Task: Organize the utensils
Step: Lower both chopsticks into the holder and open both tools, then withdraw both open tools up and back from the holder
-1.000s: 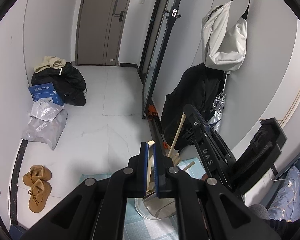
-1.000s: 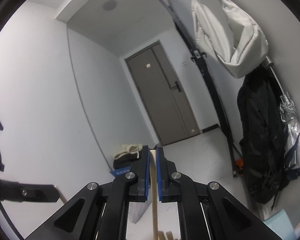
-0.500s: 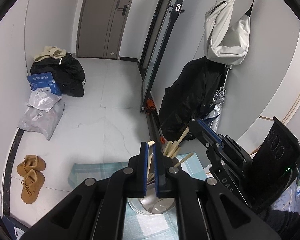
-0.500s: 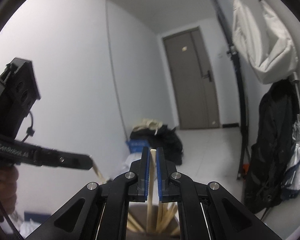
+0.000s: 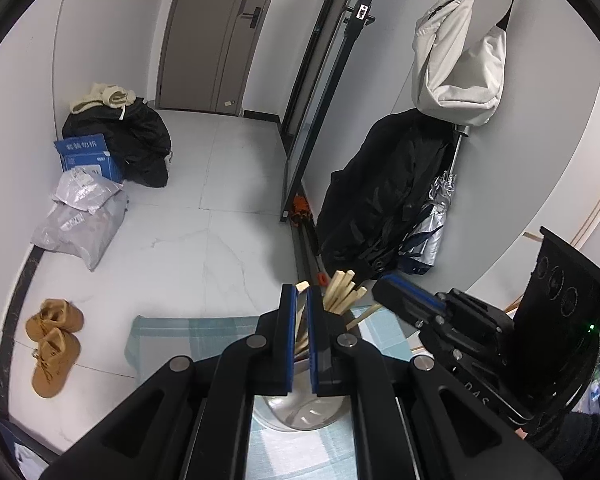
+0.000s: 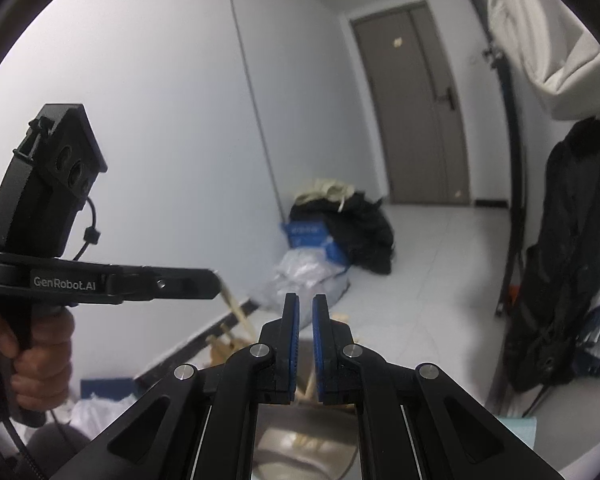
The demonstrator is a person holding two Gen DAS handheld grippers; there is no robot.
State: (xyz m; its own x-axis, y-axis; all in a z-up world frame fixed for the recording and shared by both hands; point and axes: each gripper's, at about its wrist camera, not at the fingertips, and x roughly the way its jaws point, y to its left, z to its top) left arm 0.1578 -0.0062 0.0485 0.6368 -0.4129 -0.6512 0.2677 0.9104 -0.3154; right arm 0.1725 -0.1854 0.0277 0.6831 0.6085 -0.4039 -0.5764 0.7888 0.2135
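Wooden chopstick: light, stiff, slick; left gripper clamps it mid-shaft, jar at 6 o'clock. Right gripper closed, w/ nothing visibly held.

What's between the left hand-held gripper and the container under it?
One wooden chopstick, clamped in the left hand-held gripper and pointing down into the container beside the other chopsticks. The left wrist view shows it.

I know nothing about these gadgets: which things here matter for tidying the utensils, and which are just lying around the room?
For the job: left gripper, the wooden chopstick it grips, right gripper, chopsticks standing in the glass jar.
Just lying about: tan boots, white bag, black coat, folded umbrella, grey parcels, blue box.
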